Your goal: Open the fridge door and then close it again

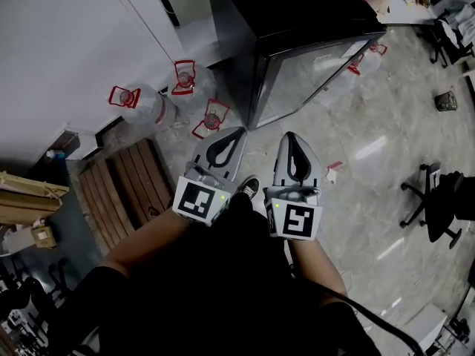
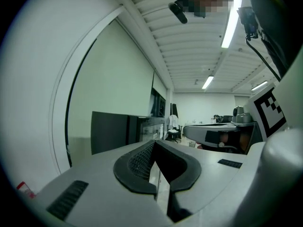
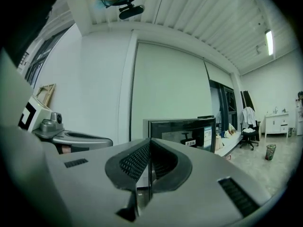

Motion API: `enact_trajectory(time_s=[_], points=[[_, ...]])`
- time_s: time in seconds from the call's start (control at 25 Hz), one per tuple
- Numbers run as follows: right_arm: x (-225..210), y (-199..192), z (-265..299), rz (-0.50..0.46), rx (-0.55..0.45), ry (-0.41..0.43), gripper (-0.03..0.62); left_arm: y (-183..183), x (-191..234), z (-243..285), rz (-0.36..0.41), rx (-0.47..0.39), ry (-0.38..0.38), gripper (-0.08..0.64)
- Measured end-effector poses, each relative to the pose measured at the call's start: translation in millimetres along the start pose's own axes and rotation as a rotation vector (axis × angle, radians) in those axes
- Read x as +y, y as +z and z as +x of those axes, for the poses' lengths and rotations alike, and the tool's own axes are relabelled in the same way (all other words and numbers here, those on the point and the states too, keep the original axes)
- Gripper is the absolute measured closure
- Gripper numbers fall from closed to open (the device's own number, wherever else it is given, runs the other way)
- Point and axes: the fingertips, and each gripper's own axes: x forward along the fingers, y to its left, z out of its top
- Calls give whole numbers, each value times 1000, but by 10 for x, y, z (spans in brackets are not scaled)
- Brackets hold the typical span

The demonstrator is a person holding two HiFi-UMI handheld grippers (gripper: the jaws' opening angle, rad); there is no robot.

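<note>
The black fridge (image 1: 297,28) stands ahead on the floor, its glass door (image 1: 315,76) flush with the cabinet. Both grippers are held side by side near the person's body, short of the fridge and touching nothing. My left gripper (image 1: 237,133) points at the fridge's near left corner, jaws together and empty. My right gripper (image 1: 289,136) points at the door front, also shut and empty. In the left gripper view the fridge (image 2: 111,131) shows beyond the closed jaws (image 2: 154,144). In the right gripper view the fridge (image 3: 182,126) sits just past the closed jaws (image 3: 150,141).
Three water jugs with red handles (image 1: 137,104) (image 1: 189,80) (image 1: 211,119) stand left of the fridge by the white wall. Another jug (image 1: 364,58) sits at its right. A wooden pallet (image 1: 122,191) lies at left. An office chair (image 1: 438,202) stands at right.
</note>
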Motion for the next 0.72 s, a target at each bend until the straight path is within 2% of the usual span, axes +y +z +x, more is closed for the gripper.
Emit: enact_trajectory(time_s=[0.2,0.4,0.48,0.56,0.72], points=[[-92,-436,376,-16,88,5,577,-381,285,459,-5,69,15,552],[-90,-858,737,-32,156,15,577,-846,580,915,33,115,-33,552],[-104,-1014,872,-41,172,6,577,-1045,662,1082,40,141,-42,552],[-136,-1153,979,-45,186,-5,577,-1234,710,1232,38,160,-53,512],[-261,-1439,1048,-14,223,-67,577,-1470,714,1443,35,151,-94,491]])
